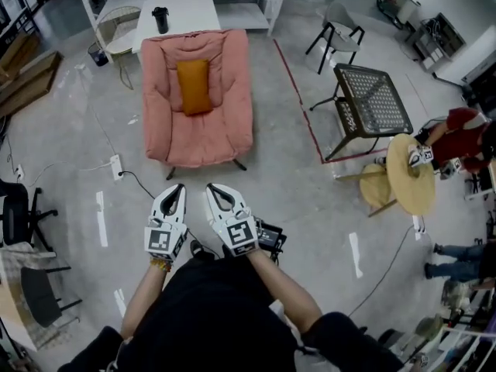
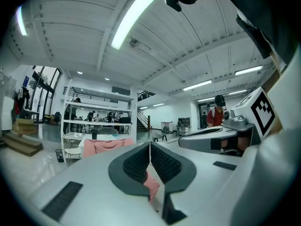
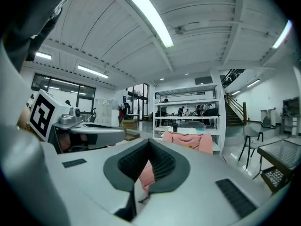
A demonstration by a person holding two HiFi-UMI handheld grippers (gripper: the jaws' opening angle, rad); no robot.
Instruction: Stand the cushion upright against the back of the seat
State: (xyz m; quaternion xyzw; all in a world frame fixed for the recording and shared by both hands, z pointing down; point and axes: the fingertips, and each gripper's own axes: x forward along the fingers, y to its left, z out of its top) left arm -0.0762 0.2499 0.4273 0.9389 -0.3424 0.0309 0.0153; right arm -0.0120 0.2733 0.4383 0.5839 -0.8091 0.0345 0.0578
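I see both arms, the left arm (image 1: 143, 294) and the right arm (image 1: 285, 287), reaching straight out side by side over the floor (image 1: 294, 184). The left tongs (image 1: 177, 188) and the right tongs (image 1: 211, 188) sit close together and point level toward 12 o'clock, with their marker cubes facing up. The left tongs (image 2: 150, 147) are shut tight with nothing in them. The right tongs (image 3: 149, 144) are shut and empty too. Well ahead at 12 o'clock stands the pink chair (image 1: 232, 122). The orange cushion (image 1: 194, 86) lies in the middle of it, up near the top edge, far from both tongs.
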